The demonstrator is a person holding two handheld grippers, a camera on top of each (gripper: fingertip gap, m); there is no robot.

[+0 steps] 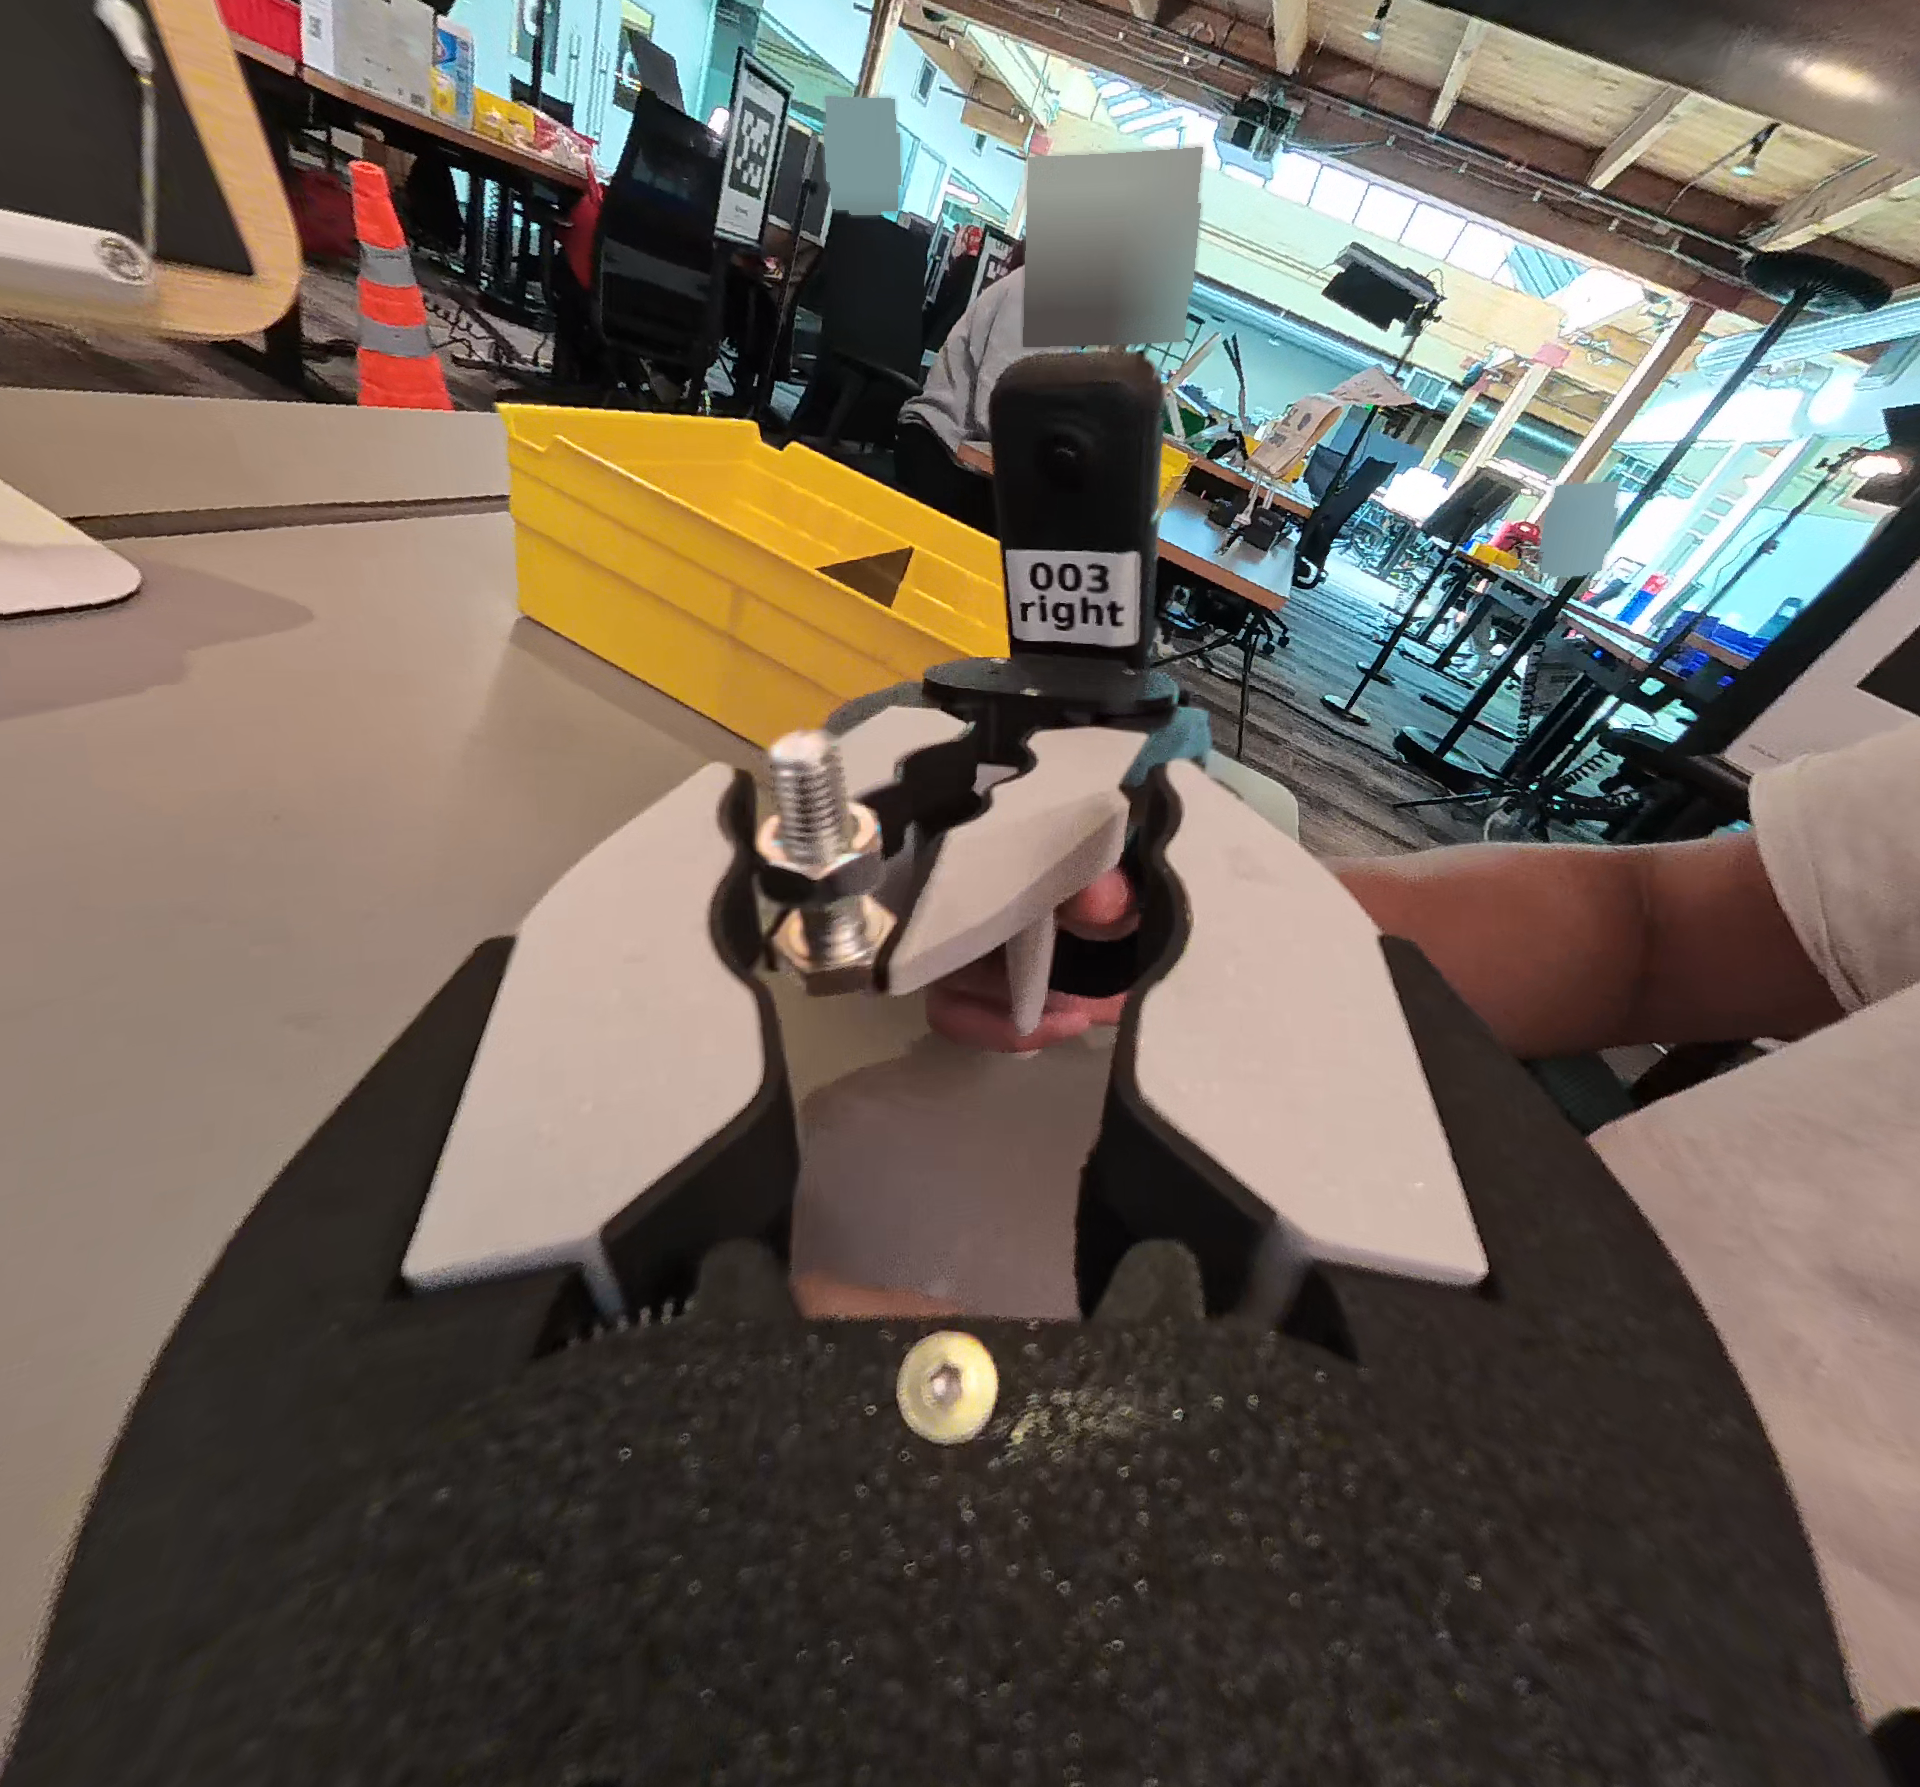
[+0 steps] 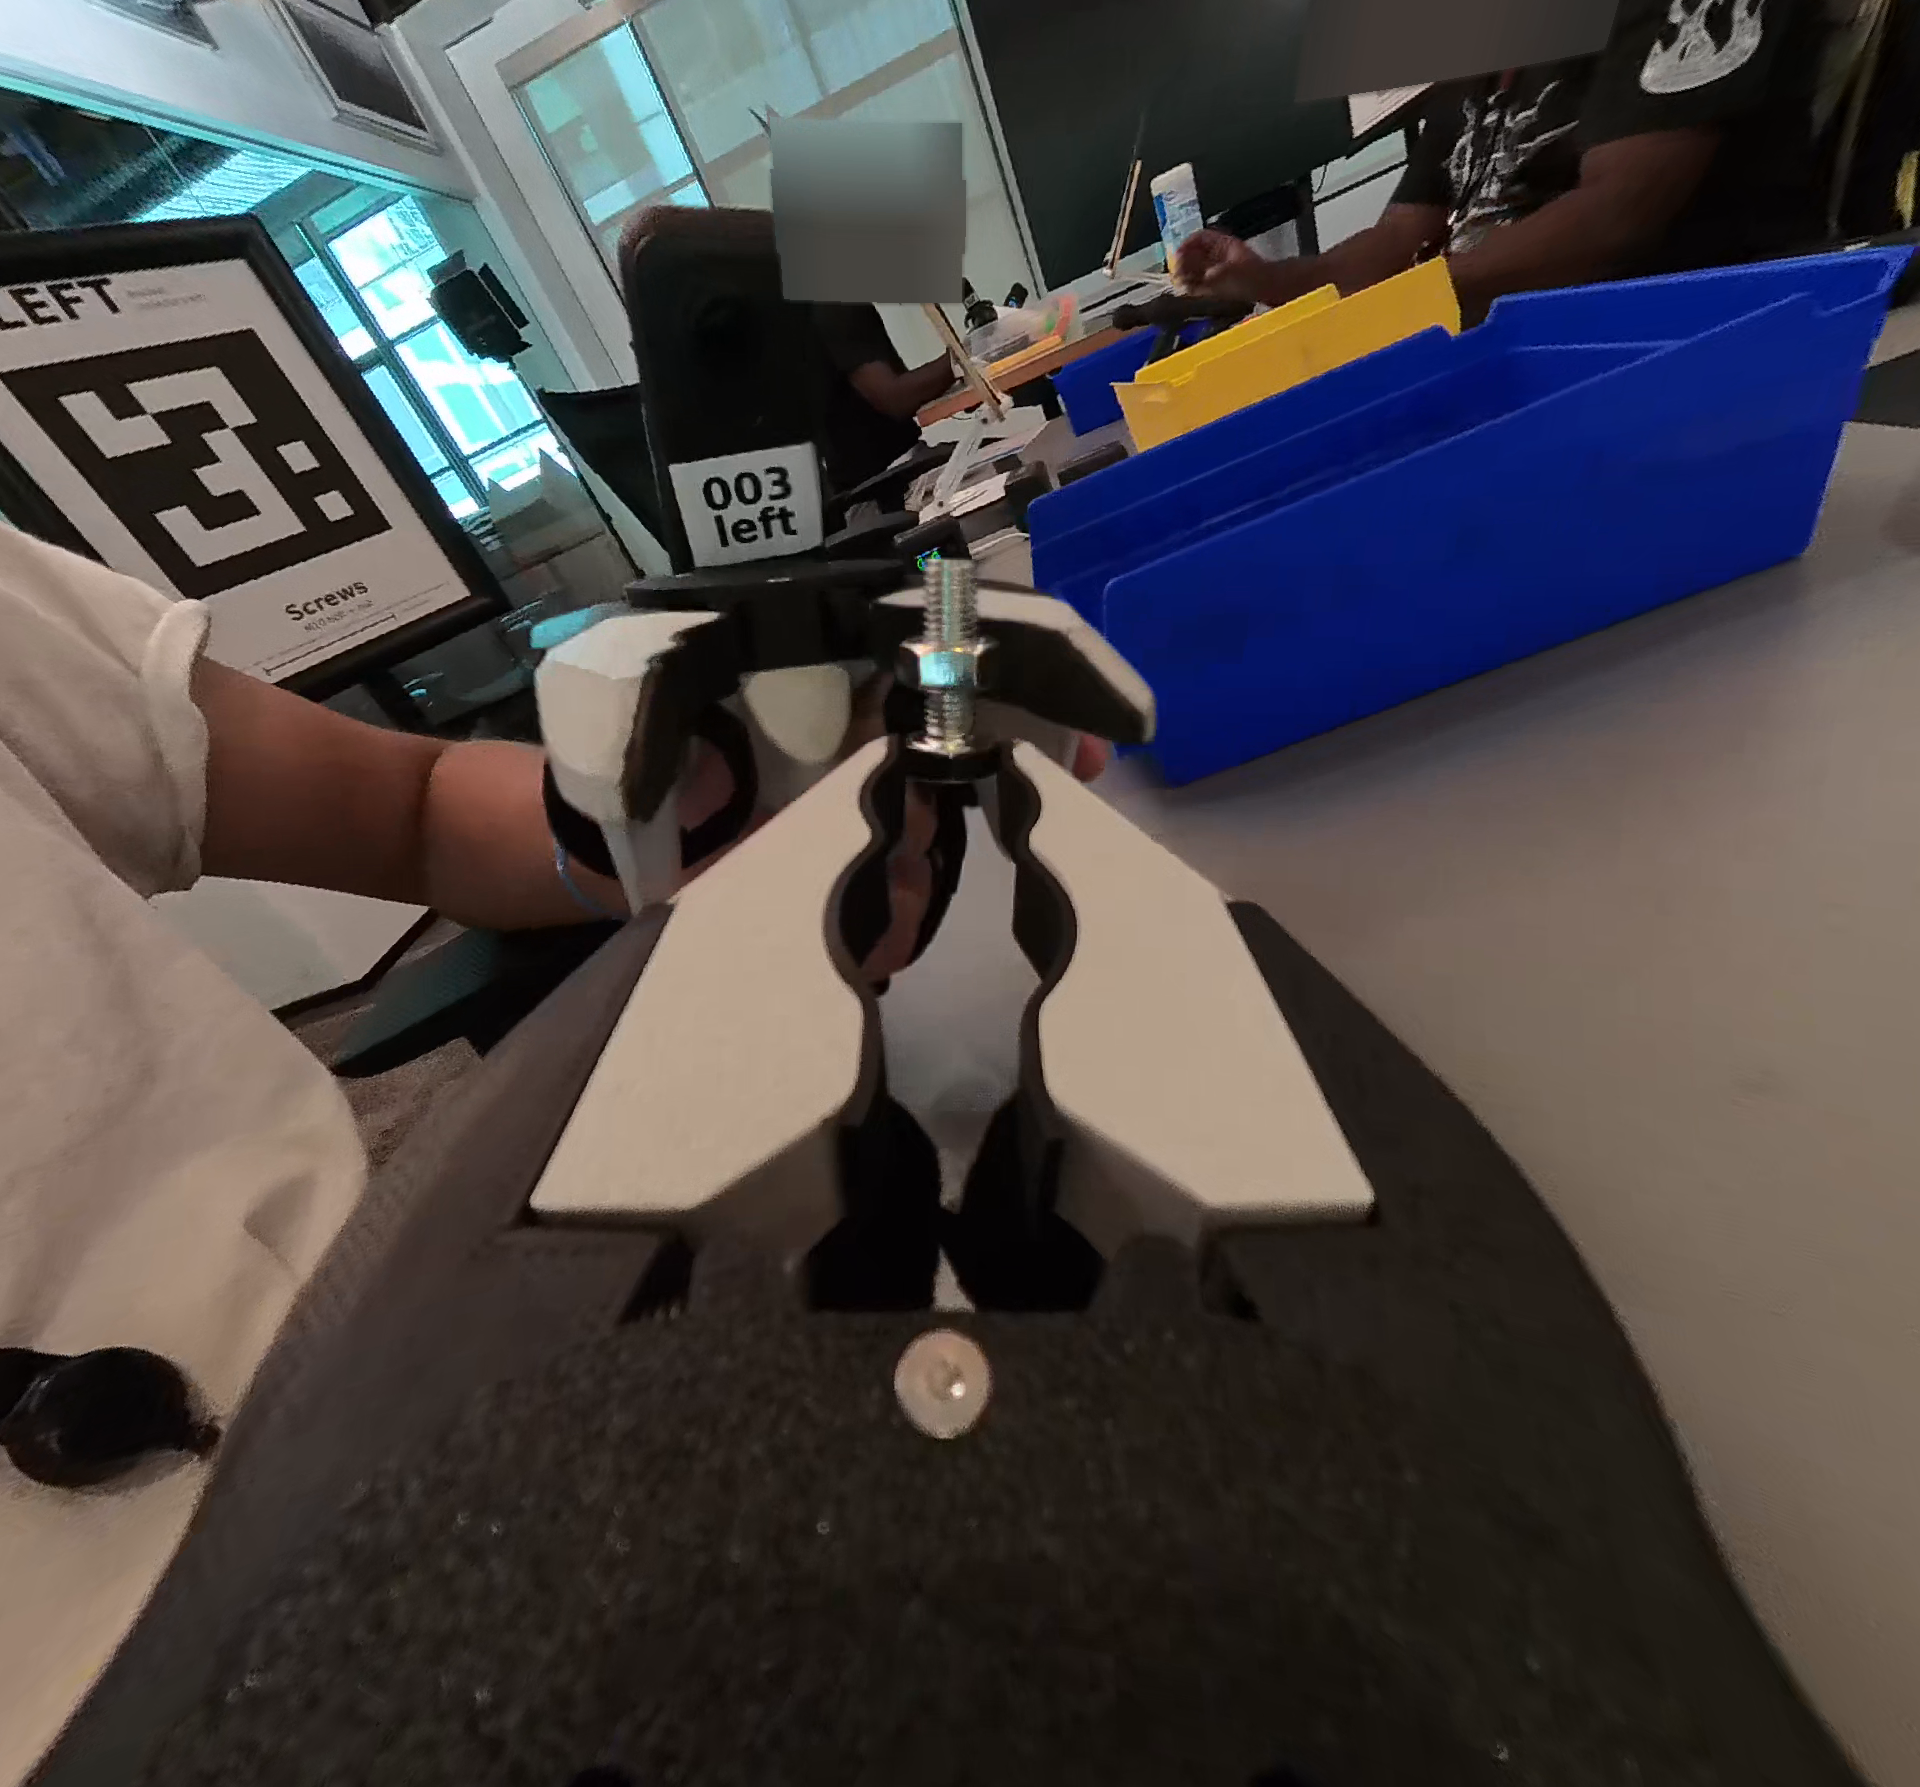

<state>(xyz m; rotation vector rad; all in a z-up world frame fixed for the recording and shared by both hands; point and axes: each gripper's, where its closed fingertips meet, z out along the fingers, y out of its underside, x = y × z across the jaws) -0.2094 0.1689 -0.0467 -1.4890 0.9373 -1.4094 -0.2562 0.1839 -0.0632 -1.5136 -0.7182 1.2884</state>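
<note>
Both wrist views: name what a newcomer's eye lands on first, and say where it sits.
A silver bolt with a hex nut on its thread stands upright at the centre, its head pinched in the right gripper. The left gripper faces it with fingers spread wide around the nut. A blue bin lies on the grey table; a yellow bin sits opposite.

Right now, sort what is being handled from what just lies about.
In hand: silver threaded bolt, upright, head clamped in right gripper; silver hex nut on it; open left gripper around nut.

Lying about: blue plastic bin; yellow plastic bin; orange cone.
</note>
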